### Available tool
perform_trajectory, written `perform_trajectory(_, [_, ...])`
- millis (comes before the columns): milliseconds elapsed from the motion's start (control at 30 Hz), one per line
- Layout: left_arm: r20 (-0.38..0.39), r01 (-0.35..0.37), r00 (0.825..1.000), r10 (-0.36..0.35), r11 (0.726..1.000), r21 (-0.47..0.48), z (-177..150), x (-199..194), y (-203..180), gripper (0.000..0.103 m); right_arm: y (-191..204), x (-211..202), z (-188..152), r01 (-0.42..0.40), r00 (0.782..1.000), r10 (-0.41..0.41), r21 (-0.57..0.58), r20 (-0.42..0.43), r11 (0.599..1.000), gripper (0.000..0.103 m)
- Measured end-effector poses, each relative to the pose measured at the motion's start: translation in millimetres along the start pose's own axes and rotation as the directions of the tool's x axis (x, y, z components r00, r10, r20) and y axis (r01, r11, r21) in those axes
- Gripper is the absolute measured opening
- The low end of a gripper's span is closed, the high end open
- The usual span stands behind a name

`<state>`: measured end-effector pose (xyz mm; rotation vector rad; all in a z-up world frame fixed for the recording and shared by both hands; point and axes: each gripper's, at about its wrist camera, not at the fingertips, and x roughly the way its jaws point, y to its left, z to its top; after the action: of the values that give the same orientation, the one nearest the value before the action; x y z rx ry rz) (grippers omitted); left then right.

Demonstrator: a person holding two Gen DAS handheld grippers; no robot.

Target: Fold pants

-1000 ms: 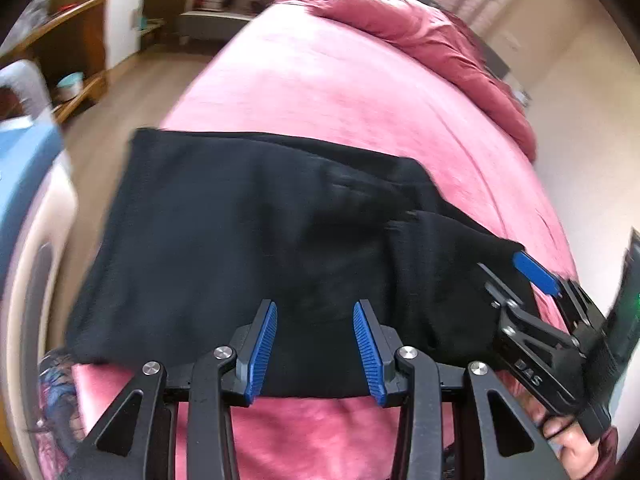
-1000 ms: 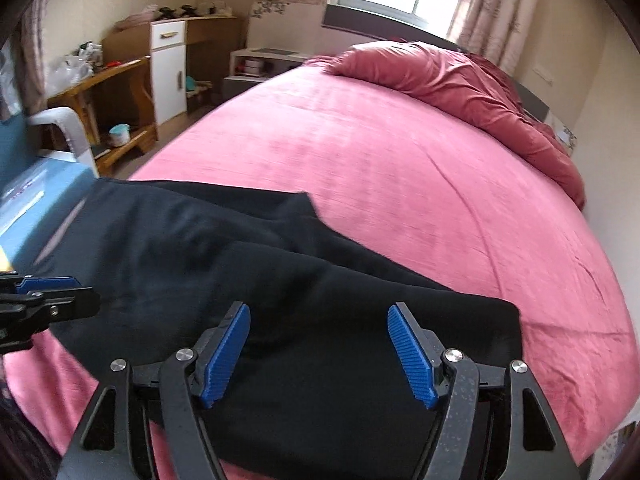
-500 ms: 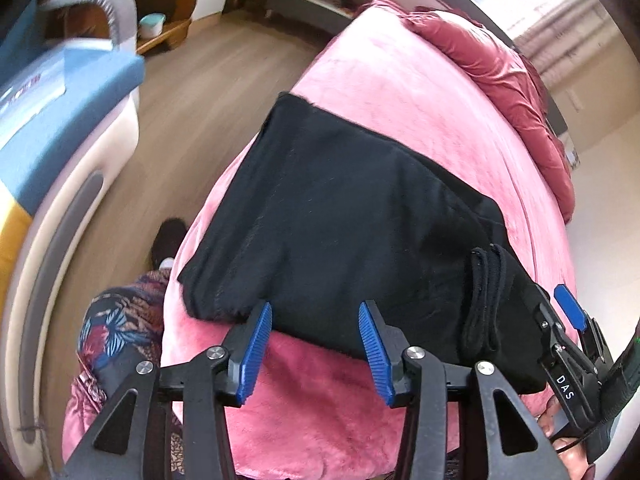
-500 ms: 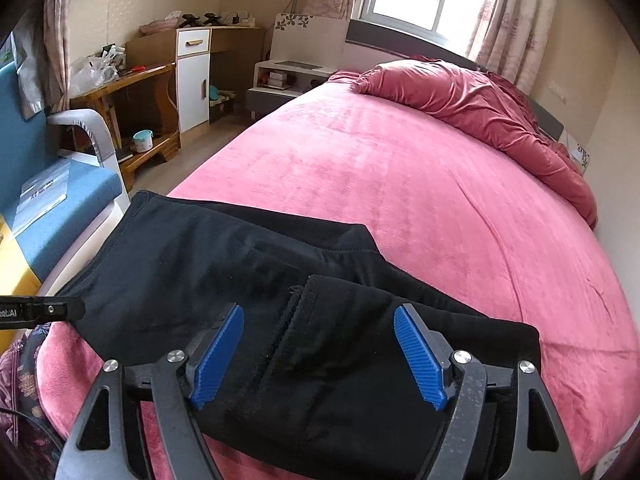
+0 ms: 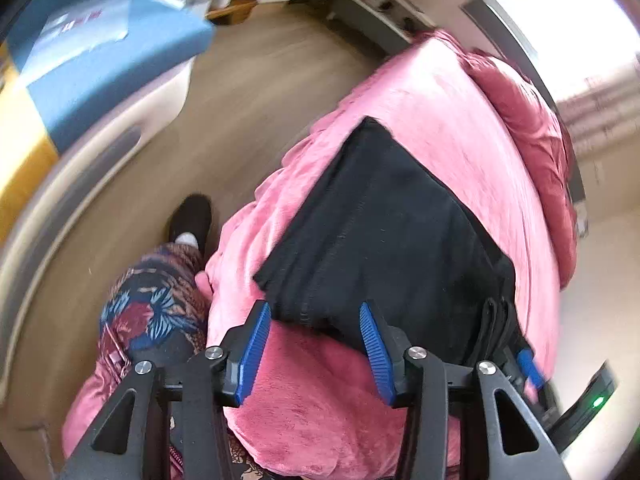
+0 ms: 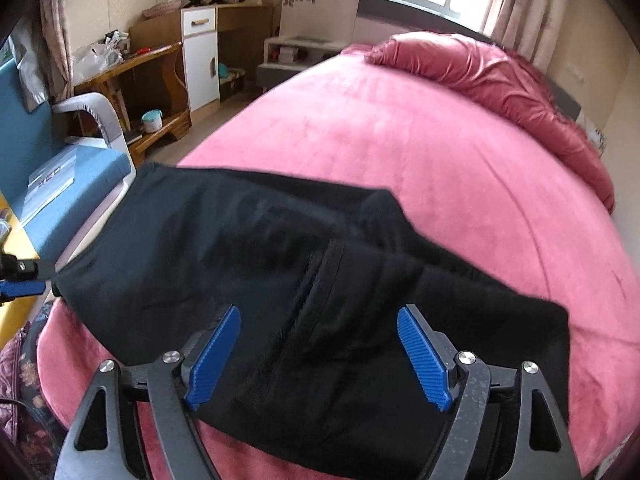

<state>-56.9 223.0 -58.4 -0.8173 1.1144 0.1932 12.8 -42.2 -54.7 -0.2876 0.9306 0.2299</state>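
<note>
Left gripper (image 5: 312, 344) has swung off the black pants (image 6: 280, 280) toward their near-left corner, both it and right gripper (image 6: 320, 356) opening with nothing pinched, pants lying part-folded at the pink bed (image 6: 460, 152) edge: likely regrasping for next fold.

no readable text, red print on the packet (image 5: 86, 26) on the blue seat too blurred

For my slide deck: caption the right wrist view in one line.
Right gripper, jaws opening, hovers over folded black pants on a pink bedspread; nothing pinched between its blue pads.
</note>
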Motion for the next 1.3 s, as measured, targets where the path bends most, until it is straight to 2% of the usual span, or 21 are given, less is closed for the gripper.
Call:
perform_trajectory(300, [-0.037, 0.038, 0.998, -0.043, 0.991, -0.125, 3, 16, 18, 0.051, -11, 10, -19, -0.020, 0.998, 0.022, 0.042, -0.054, 0.999, 0.082])
perform_trajectory(467, [-0.019, 0.031, 0.999, -0.034, 0.993, -0.117, 7, 27, 9, 0.049, -14, 9, -21, -0.026, 0.998, 0.028, 0.055, -0.051, 0.998, 0.084])
perform_trajectory(533, [-0.009, 0.019, 1.000, -0.020, 0.994, -0.107, 8, 28, 7, 0.045, -16, 9, -22, -0.027, 0.998, 0.029, 0.055, -0.050, 0.998, 0.084])
perform_trajectory(600, [0.002, -0.002, 1.000, 0.002, 0.997, -0.074, 9, 31, 4, 0.030, -18, 8, -22, -0.032, 0.998, 0.035, 0.063, -0.052, 0.997, 0.084])
perform_trajectory(700, [0.034, 0.003, 0.999, -0.002, 1.000, -0.015, 9, 27, -4, 0.020, -23, 7, -24, -0.037, 0.998, 0.041, 0.078, -0.052, 0.996, 0.084])
perform_trajectory(767, [0.082, 0.024, 0.996, -0.029, 0.998, 0.056, 8, 16, -16, 0.018, -28, 5, -25, -0.059, 0.997, 0.064, 0.094, -0.046, 0.994, 0.084])
perform_trajectory(867, [0.137, 0.104, 0.981, -0.134, 0.972, 0.211, 6, -2, -48, 0.017, -38, 3, -24, -0.119, 0.992, 0.124, 0.119, -0.034, 0.986, 0.084])
perform_trajectory(900, [0.134, 0.142, 0.973, -0.188, 0.945, 0.294, 4, -7, -66, 0.017, -44, 1, -22, -0.173, 0.984, 0.178, 0.144, -0.025, 0.974, 0.084])
perform_trajectory(933, [0.128, 0.164, 0.967, -0.219, 0.925, 0.344, 2, -10, -78, 0.017, -54, 1, -19, -0.265, 0.962, 0.273, 0.193, -0.015, 0.945, 0.084])
perform_trajectory(1000, [0.098, 0.224, 0.950, -0.297, 0.866, 0.447, -6, -13, -105, 0.016, -69, 1, -10, -0.397, 0.914, 0.406, 0.266, 0.020, 0.879, 0.084])
perform_trajectory(1033, [0.075, 0.254, 0.941, -0.331, 0.832, 0.493, -10, -12, -119, 0.016, -80, -1, -2, -0.476, 0.874, 0.483, 0.300, 0.056, 0.826, 0.084])
perform_trajectory(1067, [0.053, 0.279, 0.932, -0.357, 0.806, 0.522, -15, -11, -129, 0.015, -85, -1, 3, -0.526, 0.843, 0.533, 0.315, 0.074, 0.790, 0.084])
perform_trajectory(1100, [0.027, 0.306, 0.923, -0.383, 0.778, 0.548, -19, -9, -139, 0.015, -92, -1, 12, -0.593, 0.795, 0.599, 0.333, 0.096, 0.733, 0.084])
perform_trajectory(1167, [-0.021, 0.345, 0.910, -0.413, 0.729, 0.591, -29, -4, -156, 0.014, -97, -1, 27, -0.675, 0.721, 0.682, 0.349, 0.125, 0.650, 0.084])
perform_trajectory(1200, [-0.042, 0.359, 0.905, -0.423, 0.709, 0.607, -34, -1, -162, 0.010, -98, -1, 35, -0.702, 0.694, 0.709, 0.343, 0.130, 0.624, 0.084])
perform_trajectory(1300, [-0.087, 0.372, 0.901, -0.424, 0.657, 0.656, -48, 7, -178, 0.008, -92, 4, 62, -0.749, 0.637, 0.764, 0.314, 0.102, 0.583, 0.084])
